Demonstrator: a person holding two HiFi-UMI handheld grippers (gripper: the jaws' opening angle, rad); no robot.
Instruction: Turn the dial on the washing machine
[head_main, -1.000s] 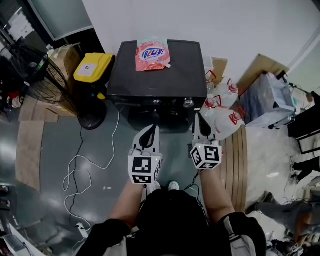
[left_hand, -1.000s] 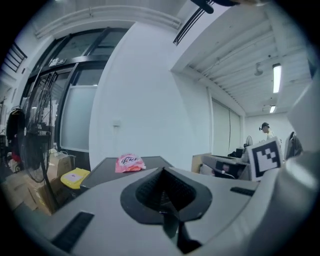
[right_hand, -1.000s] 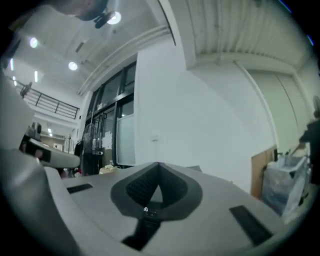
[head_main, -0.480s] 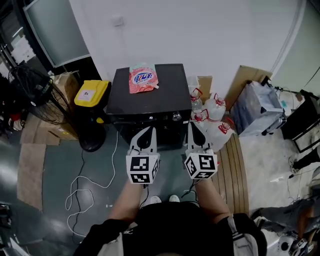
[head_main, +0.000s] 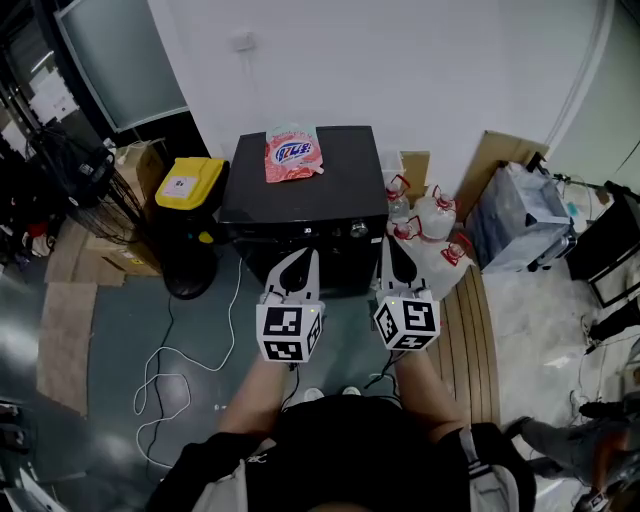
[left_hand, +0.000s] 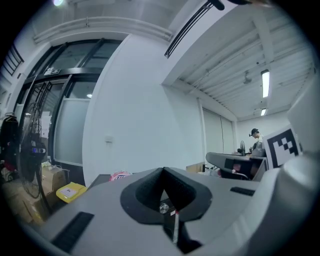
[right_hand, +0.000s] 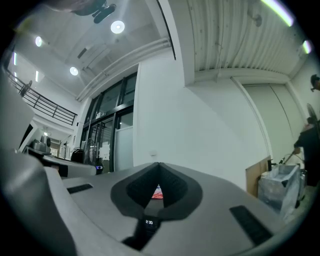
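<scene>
The black washing machine stands against the white wall, its silver dial on the front panel at the right. A pink detergent pouch lies on its lid. My left gripper is shut and empty, pointing at the machine's front just short of it. My right gripper is also shut and empty, a little below and right of the dial, not touching it. In the left gripper view the dial shows through the notch of the closed left gripper. The right gripper frames the pouch.
A yellow-lidded bin and a black fan stand left of the machine. Water jugs, cardboard and a grey bag crowd its right side. A white cable trails over the floor; wooden boards lie at the right.
The view has pulled back from the machine, which now looks smaller and farther. Both grippers stay shut side by side in front of it.
</scene>
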